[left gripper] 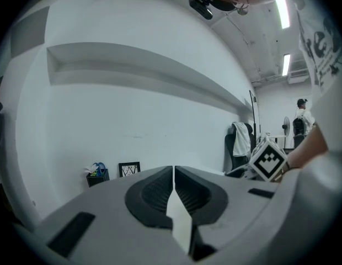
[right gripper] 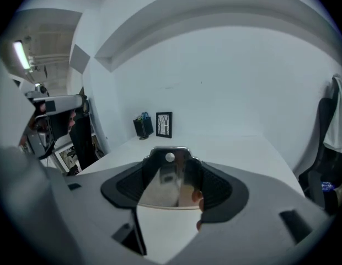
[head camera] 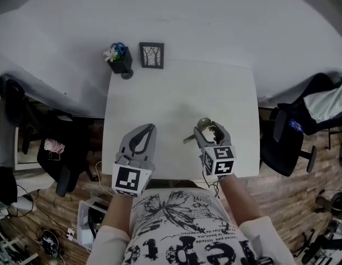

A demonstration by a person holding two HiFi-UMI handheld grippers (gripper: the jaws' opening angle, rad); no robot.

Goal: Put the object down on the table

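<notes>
Place: I take this for an office workroom | Evidence: white table (head camera: 176,93), swivel chairs (head camera: 289,139), ceiling strip lights (left gripper: 281,12), cables (head camera: 47,225) across wood floor (head camera: 281,197).

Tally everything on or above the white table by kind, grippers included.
Grippers: 2 (left gripper, right gripper)
Picture frame: 1
Black pot with a flower: 1
Shiny metal object, in the right gripper: 1
Total: 5
</notes>
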